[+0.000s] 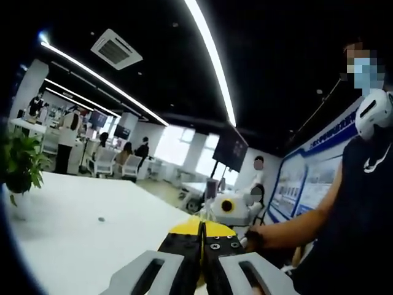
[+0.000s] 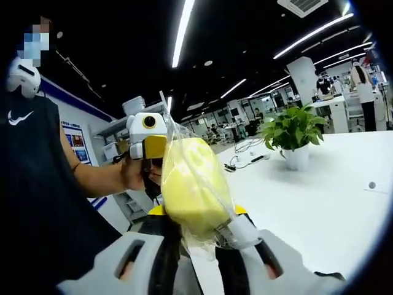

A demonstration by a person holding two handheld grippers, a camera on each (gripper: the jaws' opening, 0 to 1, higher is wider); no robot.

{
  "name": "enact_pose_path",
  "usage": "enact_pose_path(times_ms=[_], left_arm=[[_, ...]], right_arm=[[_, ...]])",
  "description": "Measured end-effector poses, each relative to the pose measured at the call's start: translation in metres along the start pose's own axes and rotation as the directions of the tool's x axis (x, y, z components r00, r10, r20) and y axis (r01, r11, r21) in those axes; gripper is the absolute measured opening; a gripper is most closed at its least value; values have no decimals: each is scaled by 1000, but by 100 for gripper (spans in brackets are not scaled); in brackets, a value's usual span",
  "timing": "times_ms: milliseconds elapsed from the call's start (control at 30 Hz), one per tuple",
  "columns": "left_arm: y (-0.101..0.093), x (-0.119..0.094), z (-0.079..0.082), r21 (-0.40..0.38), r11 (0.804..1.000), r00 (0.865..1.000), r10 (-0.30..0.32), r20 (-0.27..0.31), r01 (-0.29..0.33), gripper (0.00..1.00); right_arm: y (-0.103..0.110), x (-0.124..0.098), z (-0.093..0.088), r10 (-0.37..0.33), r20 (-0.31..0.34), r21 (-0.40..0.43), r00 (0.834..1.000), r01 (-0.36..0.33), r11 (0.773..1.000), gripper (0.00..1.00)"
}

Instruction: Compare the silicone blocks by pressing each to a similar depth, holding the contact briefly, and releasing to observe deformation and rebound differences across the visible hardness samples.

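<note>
Right gripper (image 2: 202,236) clamps the bagged yellow block (image 2: 193,184); left gripper (image 1: 201,246) clenched empty. Squeeze gently, hold evenly imo.

The bag (image 2: 195,184) is hiding the right gripper (image 2: 199,236) tips and blurring the yellow block (image 2: 191,181) inside, the left gripper (image 1: 201,243) bases are running off the bottom edge, and a small speck (image 1: 101,219) on the table (image 1: 73,246) is staying too tiny to identify.
</note>
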State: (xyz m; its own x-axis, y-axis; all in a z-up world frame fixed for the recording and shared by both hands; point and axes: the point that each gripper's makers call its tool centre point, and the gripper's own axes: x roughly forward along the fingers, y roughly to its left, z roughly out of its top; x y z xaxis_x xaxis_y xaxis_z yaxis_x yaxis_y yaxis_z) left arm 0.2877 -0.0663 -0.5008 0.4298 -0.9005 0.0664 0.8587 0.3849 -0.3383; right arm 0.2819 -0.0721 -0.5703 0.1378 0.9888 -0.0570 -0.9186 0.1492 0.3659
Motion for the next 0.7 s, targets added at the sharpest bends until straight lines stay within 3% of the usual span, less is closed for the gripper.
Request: enact_pose_path(times_ms=[133,700], left_arm=[[0,1,3,2,1000,1000,1,6,-1,0],[2,2,10,4,1000,1000,13,26,-13,0]], right_arm=[[-1,0,3,-5,14,3,1000,5,1000,25],[-19,-5,11,-125,57,-56,991,128,990,84]])
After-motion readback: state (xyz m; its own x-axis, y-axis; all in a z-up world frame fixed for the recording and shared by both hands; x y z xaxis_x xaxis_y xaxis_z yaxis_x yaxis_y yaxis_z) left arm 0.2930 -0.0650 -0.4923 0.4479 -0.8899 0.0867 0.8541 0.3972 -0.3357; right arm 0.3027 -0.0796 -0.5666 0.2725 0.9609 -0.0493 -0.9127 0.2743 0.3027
